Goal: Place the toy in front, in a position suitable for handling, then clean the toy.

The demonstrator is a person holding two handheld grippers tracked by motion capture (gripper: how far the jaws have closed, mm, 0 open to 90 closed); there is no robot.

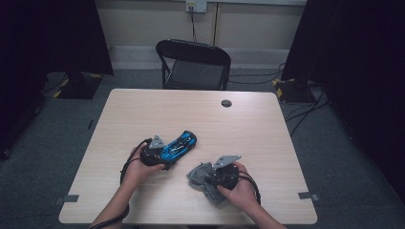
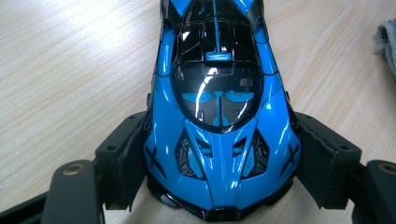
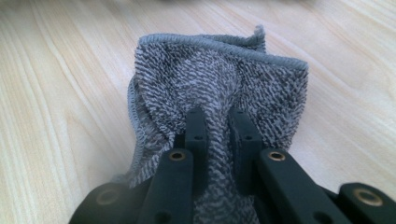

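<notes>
A glossy blue and black toy car (image 1: 178, 145) lies on the wooden table (image 1: 200, 119), left of centre. My left gripper (image 1: 162, 155) is shut on the car's near end; in the left gripper view the blue toy car (image 2: 219, 116) sits nose-first between the two black pads (image 2: 128, 158), which press on its flanks. A grey terry cloth (image 1: 203, 179) lies bunched near the front edge. My right gripper (image 1: 210, 179) is shut on a fold of it; in the right gripper view the grey cloth (image 3: 219, 84) is pinched between the narrow black fingers (image 3: 196, 126).
A black folding chair (image 1: 193, 64) stands behind the table's far edge. A small dark round cap (image 1: 226, 103) sits in the tabletop at the back. Cables run over the floor at the right, and dark curtains hang at both sides.
</notes>
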